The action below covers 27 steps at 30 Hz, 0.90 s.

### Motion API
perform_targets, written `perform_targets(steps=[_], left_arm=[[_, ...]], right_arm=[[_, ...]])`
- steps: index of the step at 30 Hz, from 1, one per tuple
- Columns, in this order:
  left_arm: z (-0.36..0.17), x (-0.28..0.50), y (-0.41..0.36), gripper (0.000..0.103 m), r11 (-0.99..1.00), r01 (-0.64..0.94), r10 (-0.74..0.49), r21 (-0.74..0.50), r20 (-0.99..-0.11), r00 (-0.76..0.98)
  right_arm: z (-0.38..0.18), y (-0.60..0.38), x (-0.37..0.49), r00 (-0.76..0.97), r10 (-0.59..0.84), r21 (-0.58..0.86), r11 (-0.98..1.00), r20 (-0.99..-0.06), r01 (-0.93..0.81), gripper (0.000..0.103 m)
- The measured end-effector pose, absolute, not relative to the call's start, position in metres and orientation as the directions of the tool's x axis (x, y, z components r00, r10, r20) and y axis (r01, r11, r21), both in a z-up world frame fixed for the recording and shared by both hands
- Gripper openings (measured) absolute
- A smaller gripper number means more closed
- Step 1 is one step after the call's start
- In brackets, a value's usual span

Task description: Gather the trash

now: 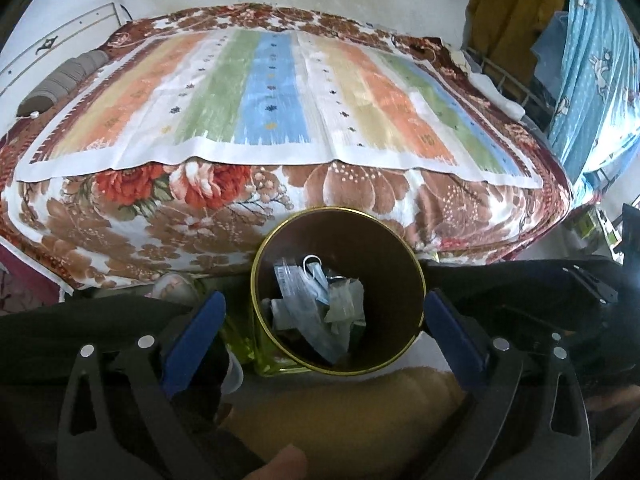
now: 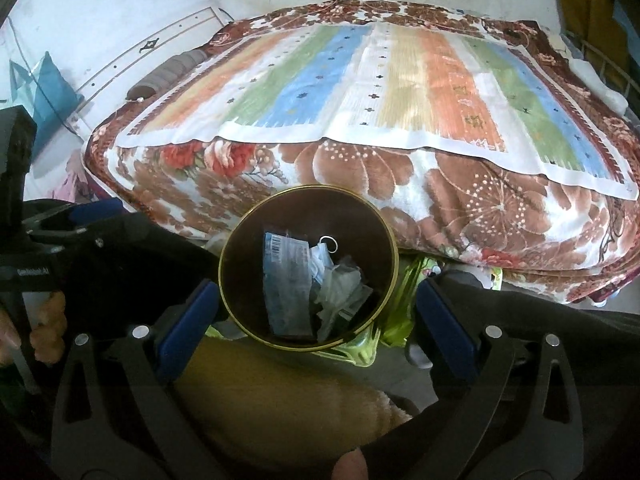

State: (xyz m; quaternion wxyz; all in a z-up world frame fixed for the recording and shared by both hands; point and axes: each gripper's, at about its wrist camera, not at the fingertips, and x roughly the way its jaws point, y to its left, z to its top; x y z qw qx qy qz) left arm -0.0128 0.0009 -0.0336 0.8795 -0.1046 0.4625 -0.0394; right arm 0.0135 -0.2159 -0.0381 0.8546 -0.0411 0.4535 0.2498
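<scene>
Left wrist view showed one brown bin (image 1: 338, 236) on the floor beside one bed (image 1: 240, 208), with several wrappers (image 1: 320, 300) inside. Both the left gripper (image 1: 324, 316) and right gripper (image 2: 316, 308) were spread wide, holding nothing. Only the right view caught a teal pillow (image 2: 50, 96).

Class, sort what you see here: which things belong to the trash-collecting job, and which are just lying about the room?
Part of the job:
- trash bin, gold-rimmed, by the bed
- wrappers and face mask inside it
- left gripper, open
- right gripper, open

Just lying about:
- striped sheet
- floral blanket
- grey bolster
- blue curtain
</scene>
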Motion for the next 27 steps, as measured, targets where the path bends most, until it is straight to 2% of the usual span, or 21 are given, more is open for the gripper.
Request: perform_targets(steps=[27], left_arm=[[-0.0396, -0.0104, 0.0015, 0.097, 0.97, -0.061, -0.167, -0.235, -0.826, 0.538]], right_arm=[[-0.0442, -0.2182, 0.0158, 0.437, 0.41, 0.199, 0.87, -0.801, -0.452, 0.094]])
